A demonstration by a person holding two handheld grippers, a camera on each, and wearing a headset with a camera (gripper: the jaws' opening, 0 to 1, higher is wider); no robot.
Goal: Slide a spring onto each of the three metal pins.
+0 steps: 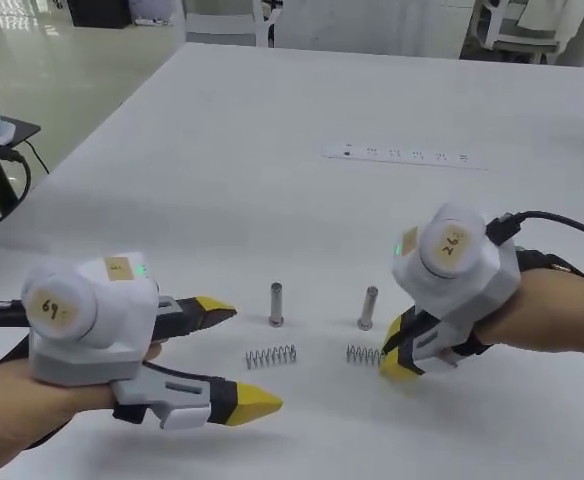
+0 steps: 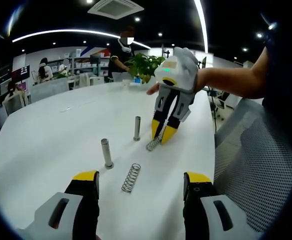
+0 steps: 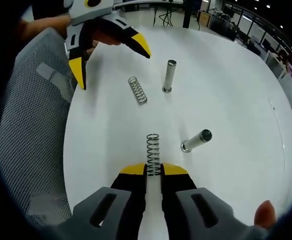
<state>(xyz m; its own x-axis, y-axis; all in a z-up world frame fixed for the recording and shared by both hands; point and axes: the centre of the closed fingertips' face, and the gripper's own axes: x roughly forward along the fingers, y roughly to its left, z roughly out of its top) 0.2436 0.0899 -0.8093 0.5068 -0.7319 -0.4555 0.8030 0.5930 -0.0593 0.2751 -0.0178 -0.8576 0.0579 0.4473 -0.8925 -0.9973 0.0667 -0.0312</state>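
The right tool (image 3: pixel 153 169) grips a spring (image 3: pixel 153 147) by its end only; it may slip out before the pin (image 3: pixel 196 140). The left tool (image 2: pixel 142 176) is open.

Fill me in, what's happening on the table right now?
A person works at a white table with a gripper in each hand. The right gripper has its jaws closed on the near end of the right spring, which lies flat. The left gripper is open beside the left spring, not touching it. The left pin and right pin stand upright, both bare, so no spring is on a pin yet.
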